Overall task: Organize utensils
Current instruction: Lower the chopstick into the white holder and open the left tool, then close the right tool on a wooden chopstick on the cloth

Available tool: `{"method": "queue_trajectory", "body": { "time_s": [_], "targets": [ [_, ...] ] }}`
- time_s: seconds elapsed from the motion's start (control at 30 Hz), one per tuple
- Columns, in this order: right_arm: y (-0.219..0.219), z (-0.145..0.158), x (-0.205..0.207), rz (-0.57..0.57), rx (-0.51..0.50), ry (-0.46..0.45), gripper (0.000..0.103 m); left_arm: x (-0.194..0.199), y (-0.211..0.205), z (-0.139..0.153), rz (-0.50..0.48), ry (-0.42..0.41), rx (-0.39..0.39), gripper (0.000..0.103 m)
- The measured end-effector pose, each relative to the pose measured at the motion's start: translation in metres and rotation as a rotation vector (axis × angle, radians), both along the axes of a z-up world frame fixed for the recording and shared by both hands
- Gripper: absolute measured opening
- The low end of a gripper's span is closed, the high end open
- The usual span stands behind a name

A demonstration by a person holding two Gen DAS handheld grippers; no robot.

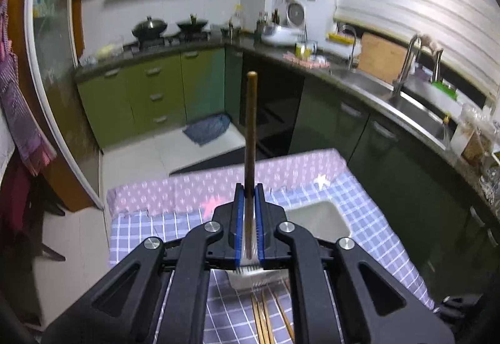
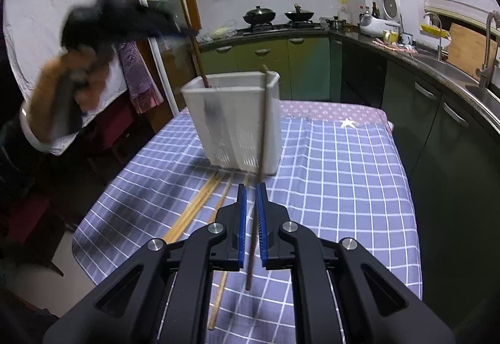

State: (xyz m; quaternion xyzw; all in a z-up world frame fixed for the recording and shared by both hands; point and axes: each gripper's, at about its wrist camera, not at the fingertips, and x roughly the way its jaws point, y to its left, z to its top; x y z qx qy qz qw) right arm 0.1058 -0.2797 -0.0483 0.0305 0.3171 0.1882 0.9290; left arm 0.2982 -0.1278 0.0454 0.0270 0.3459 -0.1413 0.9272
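Note:
My left gripper point(image 1: 249, 187) is shut on a dark brown chopstick point(image 1: 251, 131) that stands upright; in the right wrist view the left gripper point(image 2: 184, 30) holds it with its lower end inside the white plastic utensil holder point(image 2: 237, 122). My right gripper point(image 2: 251, 186) is shut on another dark chopstick point(image 2: 261, 156), which leans steeply against the holder's front. Several light bamboo chopsticks point(image 2: 200, 203) lie loose on the blue checked tablecloth point(image 2: 343, 187) in front of the holder. The holder's open top shows below the left gripper point(image 1: 315, 219).
The table's far end has a pink patterned cloth point(image 2: 331, 111). Green kitchen cabinets point(image 2: 272, 59) and a counter with a sink point(image 2: 462, 78) run behind and along the right. A white sheet and hanging purple cloth point(image 2: 137, 78) are to the left.

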Motion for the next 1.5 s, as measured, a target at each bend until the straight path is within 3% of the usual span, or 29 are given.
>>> {"method": "queue_trajectory", "body": {
  "time_s": [0.07, 0.13, 0.3, 0.4, 0.47, 0.53, 0.63, 0.77, 0.93, 1.2, 1.4, 1.5],
  "targets": [
    [0.001, 0.011, 0.002, 0.015, 0.014, -0.012, 0.008, 0.001, -0.001, -0.014, 0.001, 0.035, 0.022, 0.012],
    [0.004, 0.025, 0.006, 0.027, 0.026, -0.028, 0.008, 0.0, -0.002, -0.024, -0.012, 0.069, 0.028, 0.023],
    [0.005, 0.042, 0.03, 0.017, 0.037, 0.021, 0.006, -0.016, 0.005, -0.027, -0.032, 0.075, 0.033, 0.023],
    [-0.002, 0.028, 0.066, -0.017, 0.014, 0.165, 0.008, -0.023, 0.008, -0.023, -0.044, 0.073, 0.03, 0.023],
    [-0.005, 0.01, 0.095, 0.0, -0.004, 0.313, 0.022, -0.022, 0.01, -0.02, -0.046, 0.073, 0.025, 0.023],
    [-0.004, -0.014, 0.122, 0.01, -0.043, 0.453, 0.026, -0.023, 0.012, -0.018, -0.05, 0.079, 0.008, 0.023],
    [0.002, -0.038, 0.146, 0.032, -0.106, 0.576, 0.026, -0.026, 0.017, -0.012, -0.048, 0.067, -0.015, 0.023],
    [0.007, -0.067, 0.169, 0.004, -0.205, 0.656, 0.023, -0.039, 0.025, -0.001, -0.065, 0.054, -0.04, 0.023],
    [0.01, -0.092, 0.194, -0.013, -0.257, 0.722, 0.023, -0.059, 0.034, 0.003, -0.088, 0.064, -0.073, 0.031],
    [0.02, -0.113, 0.205, -0.036, -0.304, 0.755, 0.014, -0.079, 0.05, -0.005, -0.115, 0.119, -0.094, 0.031],
    [0.017, -0.113, 0.205, -0.058, -0.294, 0.743, 0.007, -0.082, 0.057, -0.012, -0.108, 0.144, -0.107, 0.031],
    [0.004, -0.097, 0.201, -0.052, -0.221, 0.703, 0.007, -0.083, 0.059, -0.018, -0.107, 0.161, -0.115, 0.031]
  ]
}}
